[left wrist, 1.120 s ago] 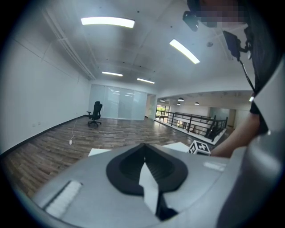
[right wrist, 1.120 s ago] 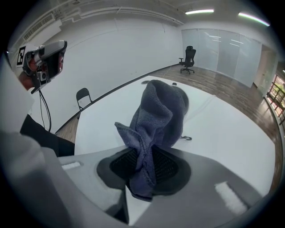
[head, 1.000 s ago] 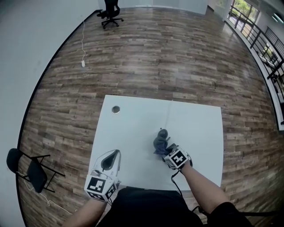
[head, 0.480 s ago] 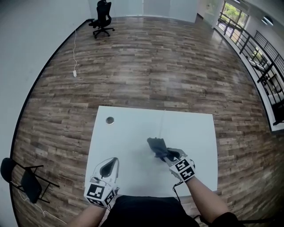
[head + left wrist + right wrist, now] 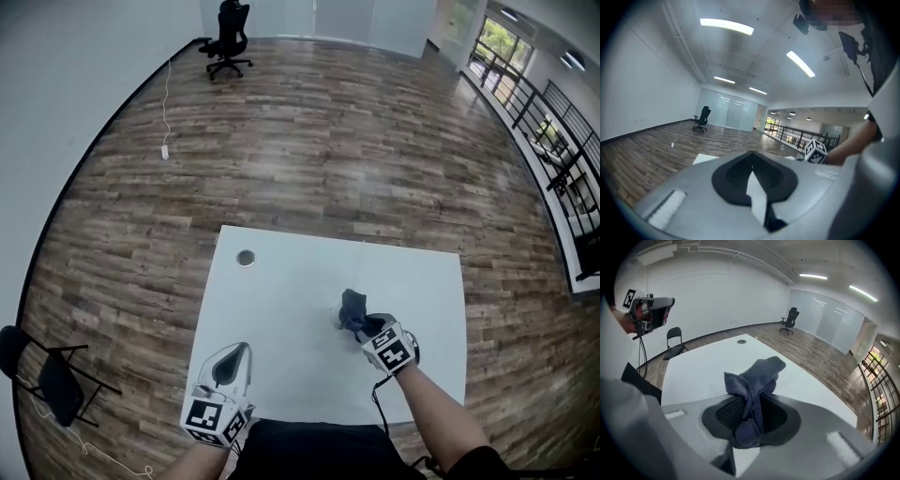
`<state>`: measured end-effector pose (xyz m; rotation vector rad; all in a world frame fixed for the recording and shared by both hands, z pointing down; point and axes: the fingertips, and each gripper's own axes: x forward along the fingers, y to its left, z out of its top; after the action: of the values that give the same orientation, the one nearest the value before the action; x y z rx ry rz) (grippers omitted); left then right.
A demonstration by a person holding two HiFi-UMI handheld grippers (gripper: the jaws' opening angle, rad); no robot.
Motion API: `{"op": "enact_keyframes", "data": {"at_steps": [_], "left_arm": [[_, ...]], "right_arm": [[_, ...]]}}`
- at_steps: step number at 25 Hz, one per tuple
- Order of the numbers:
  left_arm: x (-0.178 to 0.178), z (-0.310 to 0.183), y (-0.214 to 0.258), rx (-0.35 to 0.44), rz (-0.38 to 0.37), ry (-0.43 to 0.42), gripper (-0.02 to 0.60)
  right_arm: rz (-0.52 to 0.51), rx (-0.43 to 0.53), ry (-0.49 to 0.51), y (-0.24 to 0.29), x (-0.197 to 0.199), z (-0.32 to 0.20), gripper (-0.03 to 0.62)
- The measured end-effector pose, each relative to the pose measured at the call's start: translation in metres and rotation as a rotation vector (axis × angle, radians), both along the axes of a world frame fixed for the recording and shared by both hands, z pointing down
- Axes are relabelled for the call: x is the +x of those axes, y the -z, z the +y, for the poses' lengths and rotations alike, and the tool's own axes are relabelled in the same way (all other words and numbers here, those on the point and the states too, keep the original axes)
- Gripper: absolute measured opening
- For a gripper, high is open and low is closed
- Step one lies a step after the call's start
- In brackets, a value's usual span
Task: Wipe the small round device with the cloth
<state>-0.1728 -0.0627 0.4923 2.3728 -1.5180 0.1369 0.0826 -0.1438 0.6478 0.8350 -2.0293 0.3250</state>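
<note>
Wood-floor room, white counter (image 5: 300, 281) in front of you. Your right tool (image 5: 364, 326) is clamped on the cloth (image 5: 352, 306), bunched up between the jaws, so the pickup looks done. Device (image 5: 246, 258) sits by the far-left corner, well apart from the cloth, and nothing's touching it. Left tool (image 5: 234, 354) is closed with nothing in it, down by the near edge. So I'd say the whole wipe is left: you need to get the cloth over there first.
</note>
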Motion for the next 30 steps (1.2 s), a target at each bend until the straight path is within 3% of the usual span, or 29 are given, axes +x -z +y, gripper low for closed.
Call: {"op": "enact_keyframes", "data": {"at_steps": [11, 26, 28, 30], "left_arm": [[-0.006, 0.009, -0.014, -0.026, 0.03, 0.029, 0.003], [-0.012, 0.015, -0.019, -0.091, -0.013, 0.028, 0.003], [-0.011, 0.01, -0.014, -0.083, -0.021, 0.023, 0.003], [-0.011, 0.003, -0.009, -0.07, -0.024, 0.021, 0.003]], "right_arm": [[0.124, 0.012, 0.161, -0.003, -0.02, 0.021, 0.094], [0.08, -0.331, 0.214, -0.068, -0.048, 0.068, 0.095], [0.005, -0.248, 0.233, -0.053, -0.055, 0.067, 0.095], [-0.093, -0.084, 0.214, -0.021, -0.055, 0.053, 0.095]]}}
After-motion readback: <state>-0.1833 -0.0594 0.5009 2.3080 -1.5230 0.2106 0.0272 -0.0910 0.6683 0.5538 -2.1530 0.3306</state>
